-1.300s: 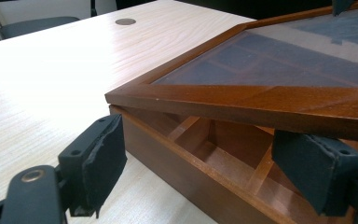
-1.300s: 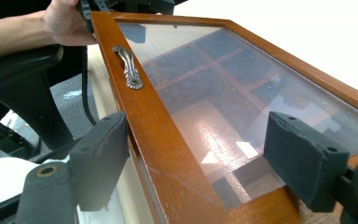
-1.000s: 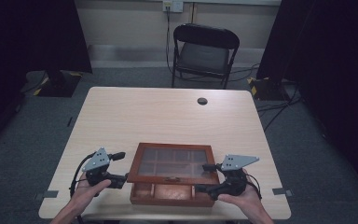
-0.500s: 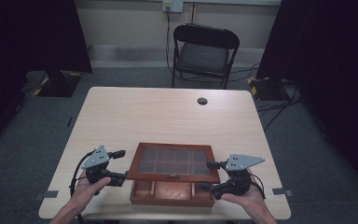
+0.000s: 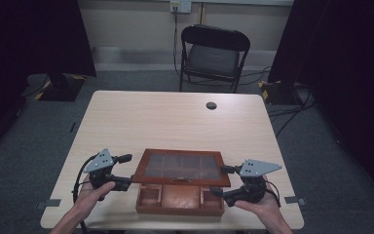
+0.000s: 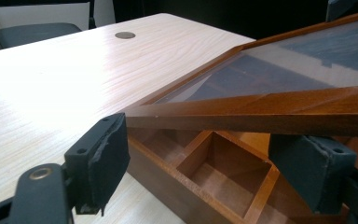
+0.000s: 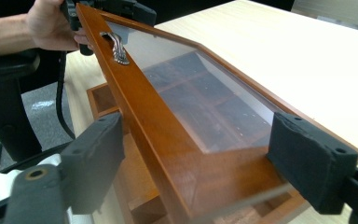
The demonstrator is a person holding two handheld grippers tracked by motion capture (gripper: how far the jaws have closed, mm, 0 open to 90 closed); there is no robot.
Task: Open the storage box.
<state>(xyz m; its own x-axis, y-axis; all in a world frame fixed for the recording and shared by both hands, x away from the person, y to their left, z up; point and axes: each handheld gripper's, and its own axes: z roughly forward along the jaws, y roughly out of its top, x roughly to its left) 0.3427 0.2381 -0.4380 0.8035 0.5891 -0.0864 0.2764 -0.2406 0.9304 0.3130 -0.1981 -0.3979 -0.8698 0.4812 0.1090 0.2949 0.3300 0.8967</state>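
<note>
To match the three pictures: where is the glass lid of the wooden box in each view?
High view: lid at lower centre, raised over the box.
Left gripper view: lid at upper right.
Right gripper view: lid runs across the centre.
Shared landmark: the box's open compartments.

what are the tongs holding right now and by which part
Both tongs, left and right, bracket the raised glass lid of the wooden box at its front corners; whether the pads actually clamp it cannot be told.
</note>
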